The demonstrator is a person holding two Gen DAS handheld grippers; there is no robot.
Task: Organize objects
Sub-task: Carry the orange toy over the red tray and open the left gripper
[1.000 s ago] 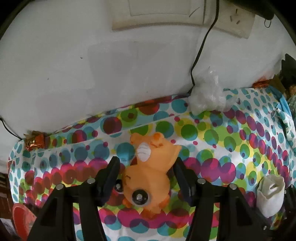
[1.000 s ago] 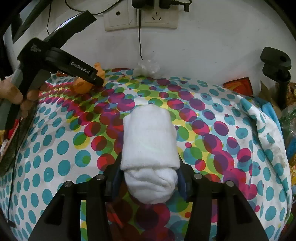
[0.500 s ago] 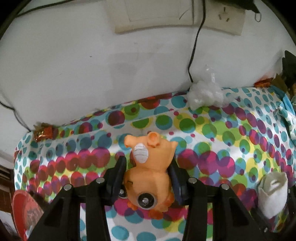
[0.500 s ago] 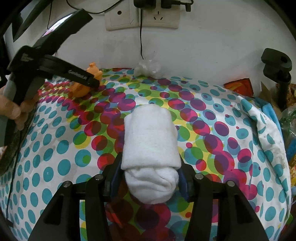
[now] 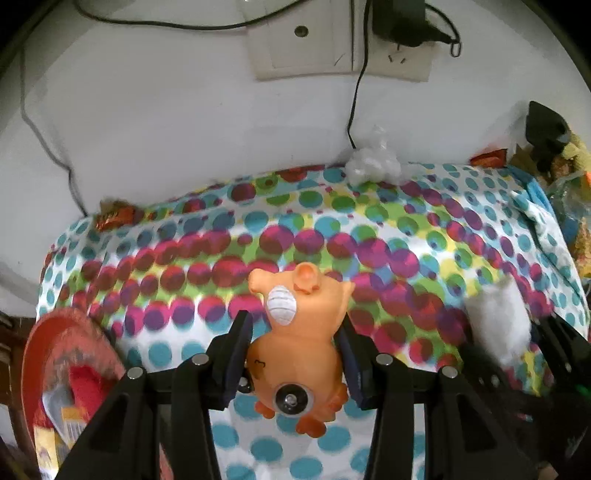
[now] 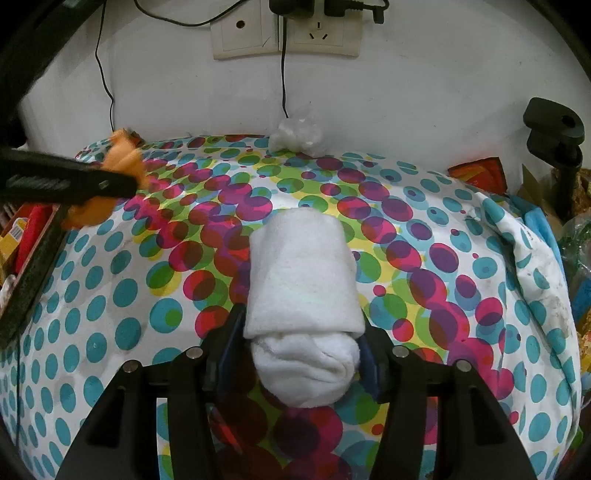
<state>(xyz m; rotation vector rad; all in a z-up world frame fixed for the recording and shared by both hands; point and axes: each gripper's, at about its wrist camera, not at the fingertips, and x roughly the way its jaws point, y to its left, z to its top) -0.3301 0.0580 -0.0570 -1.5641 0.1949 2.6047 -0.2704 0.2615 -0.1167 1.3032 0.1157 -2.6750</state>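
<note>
An orange rubber animal toy [image 5: 299, 354] hangs above the dotted tablecloth [image 5: 406, 236], clamped between the pads of my left gripper [image 5: 294, 325]. From the right wrist view the same toy [image 6: 123, 158] shows at the far left behind the left gripper's black finger [image 6: 66, 181]. A rolled white towel [image 6: 301, 273] lies on the cloth between the jaws of my right gripper [image 6: 301, 326]. Those jaws are opening, though the pads still touch the roll's sides. The towel [image 5: 498, 325] also appears blurred at the right of the left wrist view.
A red basket [image 5: 40, 354] holding packets stands off the table's left end. A crumpled plastic bag [image 6: 295, 136] lies against the wall under the sockets [image 6: 284, 33] and hanging cables. A snack wrapper [image 5: 114, 218] sits at the back left corner. A black clamp [image 6: 554, 125] and clutter crowd the right.
The left gripper's jaws closed onto the orange toy, then lifted it off the cloth and carried it toward the table's left end. The right gripper and towel stayed put.
</note>
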